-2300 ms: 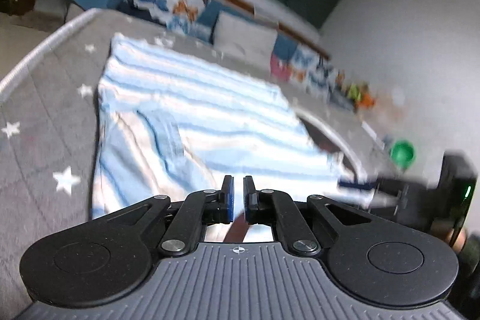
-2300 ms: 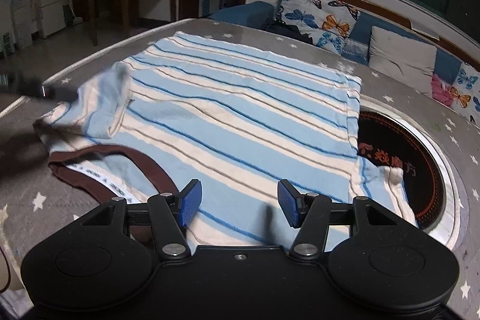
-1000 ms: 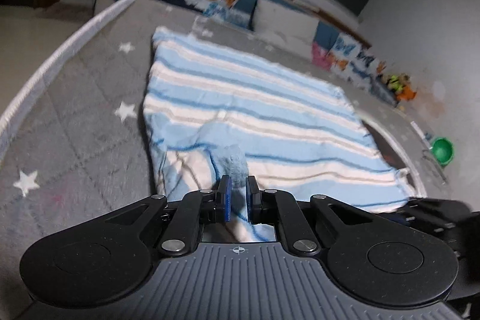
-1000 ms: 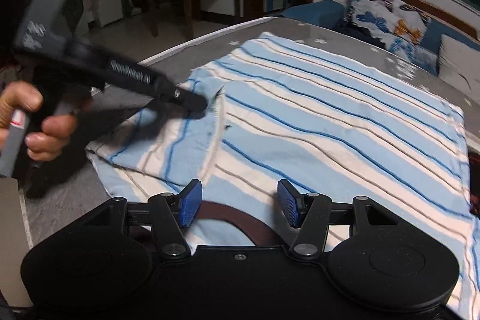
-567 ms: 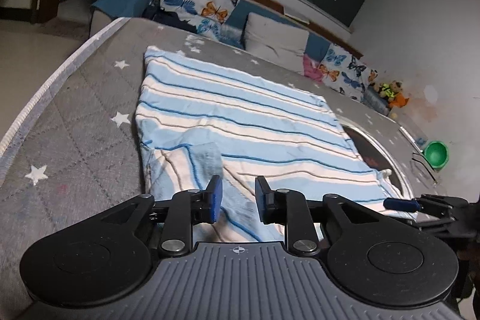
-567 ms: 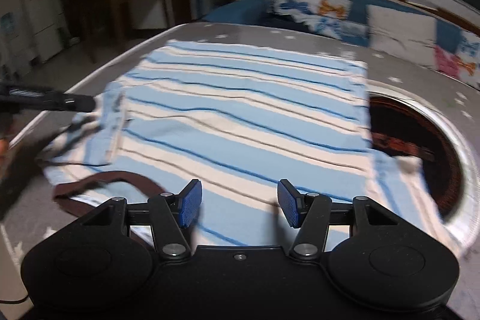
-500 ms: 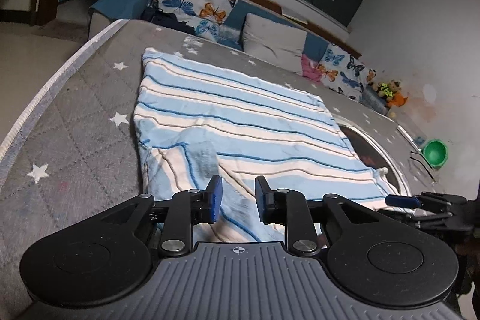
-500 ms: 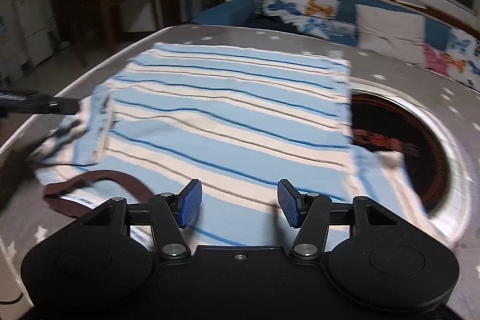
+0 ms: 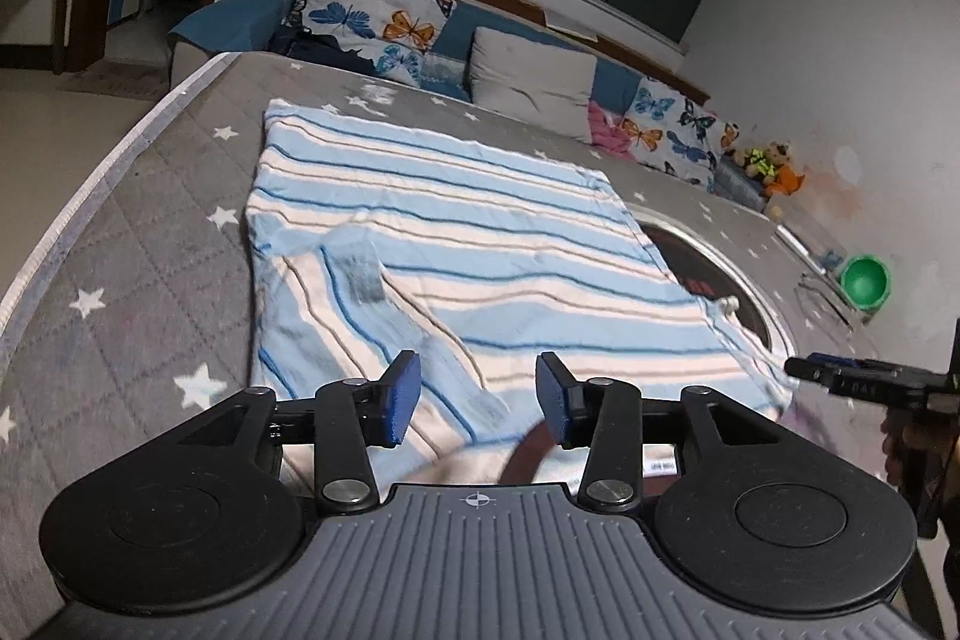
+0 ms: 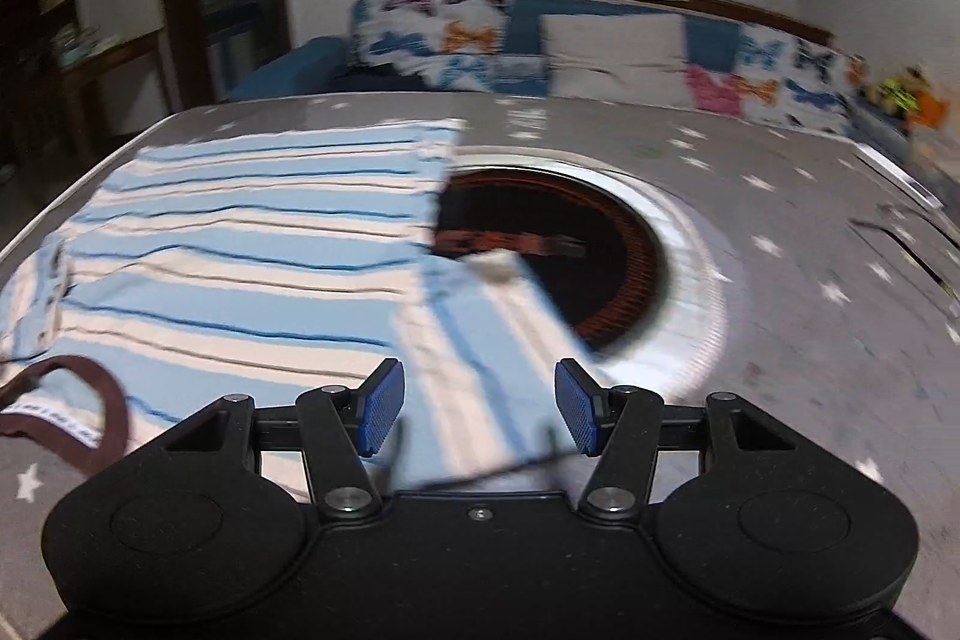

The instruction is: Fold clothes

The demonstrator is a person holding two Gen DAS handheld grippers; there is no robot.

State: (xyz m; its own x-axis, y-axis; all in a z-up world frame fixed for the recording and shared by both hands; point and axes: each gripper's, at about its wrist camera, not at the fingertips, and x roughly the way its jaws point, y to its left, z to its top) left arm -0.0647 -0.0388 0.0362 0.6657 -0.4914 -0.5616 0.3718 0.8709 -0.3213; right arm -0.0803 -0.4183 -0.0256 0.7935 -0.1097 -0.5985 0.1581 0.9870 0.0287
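**Striped shirt flat on the mattress, one sleeve folded in**

Nearest me, the left tongs (image 9: 477, 403) are opening, nothing between their pads. My right tongs (image 10: 474, 415) stand parted and empty above the other sleeve (image 10: 480, 334). The shirt (image 9: 456, 244) lies spread on the grey starred mattress (image 9: 150, 250): light, limp, prone to wrinkle. I would pinch that sleeve by its cuff. Beyond, cushions (image 9: 528, 82).

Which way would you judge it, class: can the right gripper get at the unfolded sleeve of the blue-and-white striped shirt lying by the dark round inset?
Probably yes. The right gripper is open and empty, and the unfolded sleeve lies flat just ahead of its fingers with nothing between them.
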